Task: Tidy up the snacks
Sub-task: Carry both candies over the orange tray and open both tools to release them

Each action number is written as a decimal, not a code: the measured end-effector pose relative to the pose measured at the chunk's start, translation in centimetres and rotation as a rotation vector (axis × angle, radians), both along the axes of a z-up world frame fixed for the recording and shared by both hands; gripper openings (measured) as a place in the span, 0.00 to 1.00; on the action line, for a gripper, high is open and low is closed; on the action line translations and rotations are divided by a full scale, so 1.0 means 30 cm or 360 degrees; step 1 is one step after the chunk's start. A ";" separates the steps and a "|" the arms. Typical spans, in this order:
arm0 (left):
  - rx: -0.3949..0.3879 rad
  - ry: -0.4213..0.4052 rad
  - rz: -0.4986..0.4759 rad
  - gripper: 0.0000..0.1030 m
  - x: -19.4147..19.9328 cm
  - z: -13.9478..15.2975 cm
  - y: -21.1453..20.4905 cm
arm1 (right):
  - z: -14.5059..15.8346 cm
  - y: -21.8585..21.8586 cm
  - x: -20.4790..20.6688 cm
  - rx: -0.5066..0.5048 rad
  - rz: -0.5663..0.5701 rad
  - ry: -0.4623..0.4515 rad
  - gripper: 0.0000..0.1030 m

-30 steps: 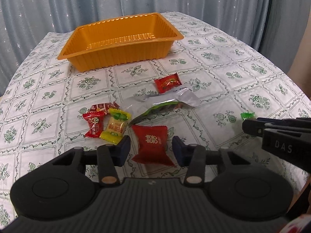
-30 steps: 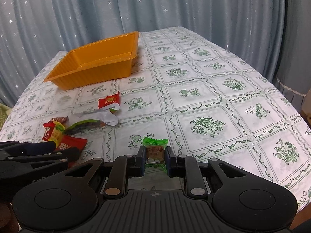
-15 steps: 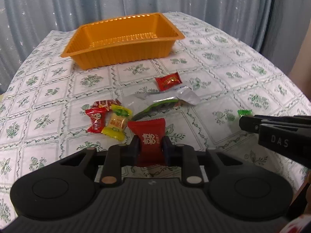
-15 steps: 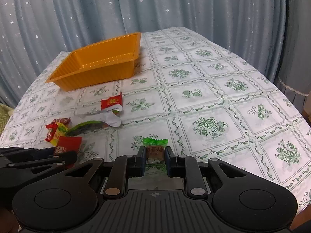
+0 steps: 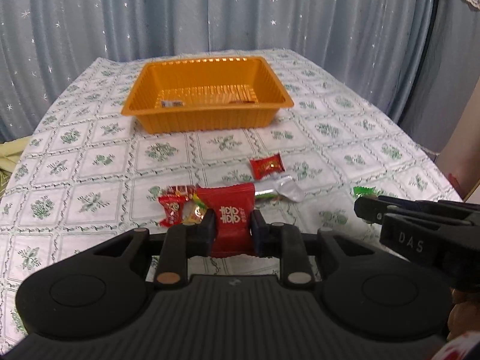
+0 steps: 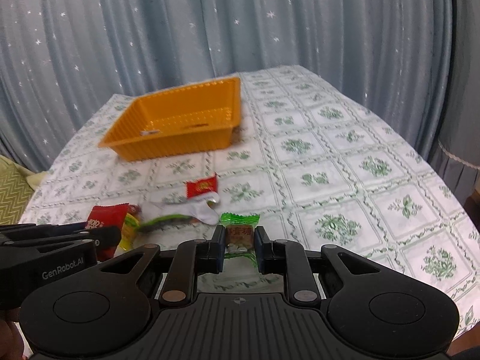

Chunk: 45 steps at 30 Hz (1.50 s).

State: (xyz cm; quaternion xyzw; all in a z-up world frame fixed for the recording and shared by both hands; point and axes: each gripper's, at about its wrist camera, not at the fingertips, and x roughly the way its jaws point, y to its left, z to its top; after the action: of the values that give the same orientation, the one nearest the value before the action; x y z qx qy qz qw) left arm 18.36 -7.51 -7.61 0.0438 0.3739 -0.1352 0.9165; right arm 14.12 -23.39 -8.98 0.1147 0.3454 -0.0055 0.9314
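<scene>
Both pairs of fingers are clamped on snacks. The left gripper (image 5: 231, 230) pinches a red packet (image 5: 230, 210) that lay flat between wide-open jaws a second ago, and it now hangs clear of the tablecloth (image 5: 90, 162). The right gripper (image 6: 239, 245) squeezes a green-wrapped candy (image 6: 239, 229), as it did a second ago, and it too has come up off the cloth. So the pick-up looks done on both sides, and the carry should come next.

Just beyond the left fingers lie the small red and yellow sweets (image 5: 180, 208) and a long silver-and-green wrapper (image 5: 279, 190), with another red candy (image 5: 267, 165) a little farther on. Beyond them is a stretch of bare cloth, then the orange tray (image 5: 207, 118), which holds no snacks, its near wall facing both grippers. The two grippers sit close side by side, so they need to keep apart on the way over.
</scene>
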 end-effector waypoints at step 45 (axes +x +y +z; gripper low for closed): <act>-0.0127 -0.0126 0.0098 0.22 0.407 0.184 0.081 | 0.210 0.028 0.438 -0.0024 0.0199 -0.0149 0.20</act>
State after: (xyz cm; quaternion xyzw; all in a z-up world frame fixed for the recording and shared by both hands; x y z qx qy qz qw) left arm 30.59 -5.07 -2.08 0.0010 0.3328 -0.1198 0.9353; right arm 27.26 -22.54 -2.69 0.0861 0.3080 0.0553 0.9459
